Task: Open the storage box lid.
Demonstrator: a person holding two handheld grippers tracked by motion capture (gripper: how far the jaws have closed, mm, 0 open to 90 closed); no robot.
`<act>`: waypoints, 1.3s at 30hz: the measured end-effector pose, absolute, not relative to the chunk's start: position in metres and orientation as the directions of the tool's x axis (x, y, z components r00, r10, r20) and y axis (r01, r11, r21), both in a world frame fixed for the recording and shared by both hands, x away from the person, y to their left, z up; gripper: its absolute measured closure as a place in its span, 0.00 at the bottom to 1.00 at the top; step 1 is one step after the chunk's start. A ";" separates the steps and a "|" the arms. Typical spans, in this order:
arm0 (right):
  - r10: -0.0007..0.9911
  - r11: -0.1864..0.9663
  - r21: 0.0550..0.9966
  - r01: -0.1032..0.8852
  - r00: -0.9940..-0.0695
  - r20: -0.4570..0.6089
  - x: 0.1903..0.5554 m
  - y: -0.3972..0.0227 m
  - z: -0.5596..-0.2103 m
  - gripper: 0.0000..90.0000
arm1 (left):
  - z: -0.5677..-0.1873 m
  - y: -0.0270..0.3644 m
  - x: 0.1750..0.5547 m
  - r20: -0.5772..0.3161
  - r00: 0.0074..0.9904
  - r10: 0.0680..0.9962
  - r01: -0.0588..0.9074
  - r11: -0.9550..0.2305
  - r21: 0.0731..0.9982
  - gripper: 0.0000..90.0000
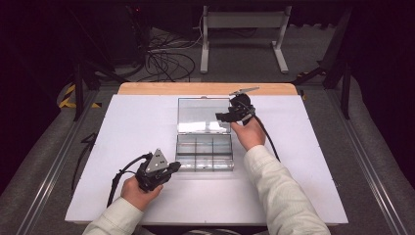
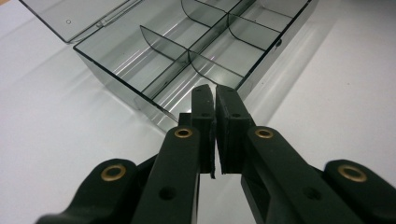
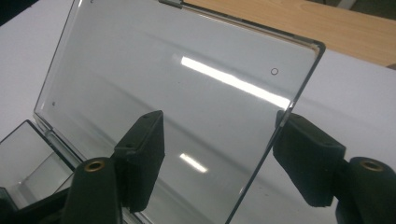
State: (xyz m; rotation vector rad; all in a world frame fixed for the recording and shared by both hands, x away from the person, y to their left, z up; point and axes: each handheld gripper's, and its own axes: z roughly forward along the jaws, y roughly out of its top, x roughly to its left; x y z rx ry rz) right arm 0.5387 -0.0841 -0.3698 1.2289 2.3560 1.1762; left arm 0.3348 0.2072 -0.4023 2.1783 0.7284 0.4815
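A clear plastic compartment box point(image 1: 204, 159) lies open mid-table, its lid point(image 1: 203, 115) folded back flat behind it. My left gripper point(image 1: 175, 166) sits at the box's front left corner. In the left gripper view the gripper point(image 2: 215, 91) has its jaws shut, tips right at the corner of the box point(image 2: 116, 79). Whether the thin wall is nipped between them I cannot tell. My right gripper point(image 1: 221, 116) hovers at the lid's right edge. In the right gripper view the gripper point(image 3: 217, 119) stands open, straddling the side edge of the lid point(image 3: 177, 79), pads clear of it.
The box's compartments look empty. The white table top point(image 1: 127, 147) spreads wide on both sides of the box. A wooden strip point(image 1: 205, 88) runs along its far edge. Beyond it are floor cables point(image 1: 166, 63) and a white stand point(image 1: 242, 22).
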 end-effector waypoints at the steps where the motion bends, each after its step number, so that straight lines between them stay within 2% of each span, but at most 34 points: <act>1: 0.773 0.326 0.742 0.587 -0.617 0.149 0.540 -0.083 -0.371 0.38 | -0.402 0.207 0.335 0.101 0.765 0.637 0.344 -0.536 0.771 0.97; 23: 0.785 0.313 0.673 0.670 -0.582 0.213 0.551 -0.077 -0.387 0.25 | -0.402 0.207 0.335 0.100 0.766 0.634 0.344 -0.537 0.771 0.97; 25: 0.789 0.314 0.668 0.674 -0.577 0.211 0.551 -0.077 -0.388 0.21 | -0.402 0.207 0.335 0.101 0.766 0.635 0.343 -0.537 0.771 0.97; 39: 0.786 0.286 0.738 0.611 -0.591 0.185 0.535 -0.082 -0.360 0.09 | -0.400 0.209 0.333 0.102 0.757 0.645 0.339 -0.521 0.783 0.96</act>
